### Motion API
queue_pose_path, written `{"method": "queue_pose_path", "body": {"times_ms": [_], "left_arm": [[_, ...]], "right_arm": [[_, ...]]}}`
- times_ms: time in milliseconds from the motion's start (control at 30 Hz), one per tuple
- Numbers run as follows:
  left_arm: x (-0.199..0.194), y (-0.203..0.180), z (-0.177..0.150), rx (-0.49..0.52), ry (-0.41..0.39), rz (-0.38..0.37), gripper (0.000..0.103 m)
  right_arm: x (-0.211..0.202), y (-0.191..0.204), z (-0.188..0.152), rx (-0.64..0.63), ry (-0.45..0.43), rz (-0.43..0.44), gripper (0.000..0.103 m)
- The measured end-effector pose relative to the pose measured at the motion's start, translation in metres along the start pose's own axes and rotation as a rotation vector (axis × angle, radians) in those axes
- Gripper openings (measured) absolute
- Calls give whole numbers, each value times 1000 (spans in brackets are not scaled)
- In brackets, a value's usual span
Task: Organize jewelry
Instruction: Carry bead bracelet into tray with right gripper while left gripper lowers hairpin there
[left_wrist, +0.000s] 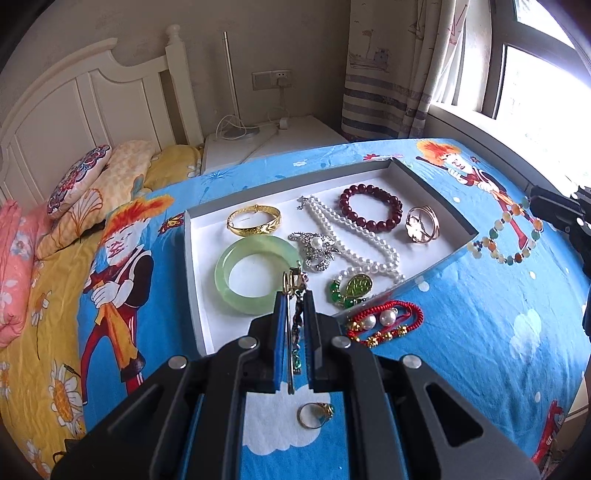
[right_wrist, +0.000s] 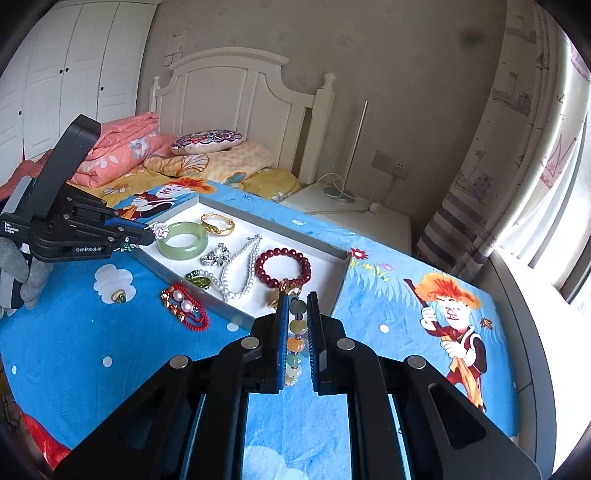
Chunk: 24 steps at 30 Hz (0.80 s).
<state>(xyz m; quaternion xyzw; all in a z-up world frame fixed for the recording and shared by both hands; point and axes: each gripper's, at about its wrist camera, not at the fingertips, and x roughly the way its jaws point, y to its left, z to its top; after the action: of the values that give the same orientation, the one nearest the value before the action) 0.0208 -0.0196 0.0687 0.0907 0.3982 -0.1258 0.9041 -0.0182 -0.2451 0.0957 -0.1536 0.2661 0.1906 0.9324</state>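
Left wrist view: left gripper (left_wrist: 295, 291) closed tight on a thin dangling piece (left_wrist: 293, 284), gold-tipped with a dark chain hanging down between the pads. Light, limp, apt to swing and snag; best pinched high, near the gold end. Poised over the tray (left_wrist: 436, 192) at its 6 o'clock edge, beside the green bangle (left_wrist: 255, 275). Red cord bracelet (left_wrist: 384, 325) at 4 o'clock off the tray on the bed (left_wrist: 480, 350); small ring (left_wrist: 314, 415) under the gripper.

Right wrist view: right gripper (right_wrist: 297, 299) pinched shut on a bead bracelet (right_wrist: 295, 332), coloured stones strung loosely, hanging slack. Smooth, round, slippery; safer held across one bead than on the string. Held at the tray's 5 o'clock corner, near the dark red bead bracelet (right_wrist: 282, 267).
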Motion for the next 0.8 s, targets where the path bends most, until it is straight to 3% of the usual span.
{"method": "queue_pose_path", "body": {"times_ms": [400,800], "left_arm": [[30,-4,32,17,9,19,9],[69,-7,58,-17,26,33,9]], "right_arm": [[39,8,42,-5,-18,10,10],[110,-4,59,78,49,33,10]]}}
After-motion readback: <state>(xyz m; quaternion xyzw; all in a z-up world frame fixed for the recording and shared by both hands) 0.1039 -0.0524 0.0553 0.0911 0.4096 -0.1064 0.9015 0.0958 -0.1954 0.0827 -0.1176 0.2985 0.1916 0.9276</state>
